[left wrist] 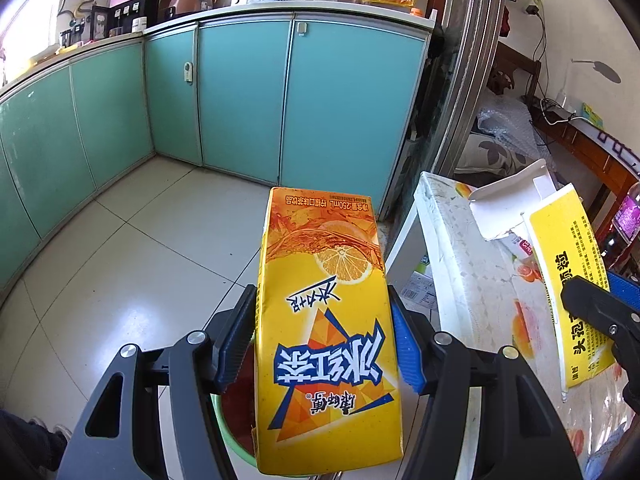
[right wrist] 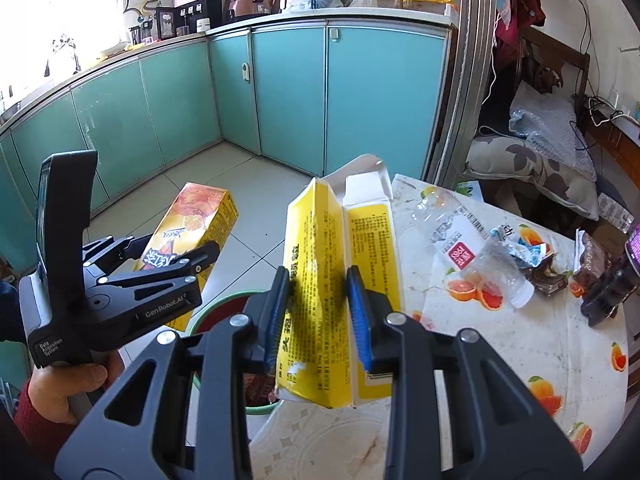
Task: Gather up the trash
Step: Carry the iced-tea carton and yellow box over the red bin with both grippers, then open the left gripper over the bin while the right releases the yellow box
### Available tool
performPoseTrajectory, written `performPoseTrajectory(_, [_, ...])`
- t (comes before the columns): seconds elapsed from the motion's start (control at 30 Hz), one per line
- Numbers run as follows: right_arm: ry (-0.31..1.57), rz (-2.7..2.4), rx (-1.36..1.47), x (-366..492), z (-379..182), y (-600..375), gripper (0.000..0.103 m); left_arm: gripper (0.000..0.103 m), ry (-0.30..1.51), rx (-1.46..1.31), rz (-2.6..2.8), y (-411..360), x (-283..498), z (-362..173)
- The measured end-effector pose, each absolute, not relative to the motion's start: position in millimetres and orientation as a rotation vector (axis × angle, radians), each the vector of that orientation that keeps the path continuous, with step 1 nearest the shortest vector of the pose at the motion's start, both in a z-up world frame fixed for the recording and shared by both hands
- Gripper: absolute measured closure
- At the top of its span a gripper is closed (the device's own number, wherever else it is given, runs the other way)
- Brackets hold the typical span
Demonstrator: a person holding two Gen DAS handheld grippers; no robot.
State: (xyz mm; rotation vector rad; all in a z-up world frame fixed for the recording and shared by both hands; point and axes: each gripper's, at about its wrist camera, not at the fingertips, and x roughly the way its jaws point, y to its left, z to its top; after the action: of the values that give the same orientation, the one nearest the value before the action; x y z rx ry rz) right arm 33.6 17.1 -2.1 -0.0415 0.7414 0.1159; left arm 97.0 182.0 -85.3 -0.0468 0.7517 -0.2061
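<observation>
Two cartons, each clamped in a gripper, held over a green bin beside the table.

Item one: drink carton (left wrist: 326, 328), yellow and orange, pinched across its width by the left gripper (left wrist: 324, 344), long axis running forward along the fingers, directly above the green bin (left wrist: 224, 420). Item two: torn yellow box (right wrist: 320, 280), flaps open, squeezed flat in the right gripper (right wrist: 318, 316), long axis likewise forward, its lower end above the bin's (right wrist: 208, 312) near rim, possibly still partly over the table (right wrist: 500, 360) edge. Left gripper sits nearer the bin's middle. Remaining on table: crushed bottle (right wrist: 476, 256), wrappers (right wrist: 532, 256).
</observation>
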Motion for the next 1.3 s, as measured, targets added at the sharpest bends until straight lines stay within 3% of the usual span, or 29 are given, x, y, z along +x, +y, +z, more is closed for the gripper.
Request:
performPoseTrajectory(0.77, [0.931, 0.178, 0.035, 77, -71, 40, 0.074, 0.044, 0.843, -0.045, -0.119, 200, 129, -119])
performPoseTrajectory(1.3, [0.931, 0.181, 0.028, 91, -72, 51, 0.074, 0.044, 0.857, -0.049, -0.117, 199, 135, -123])
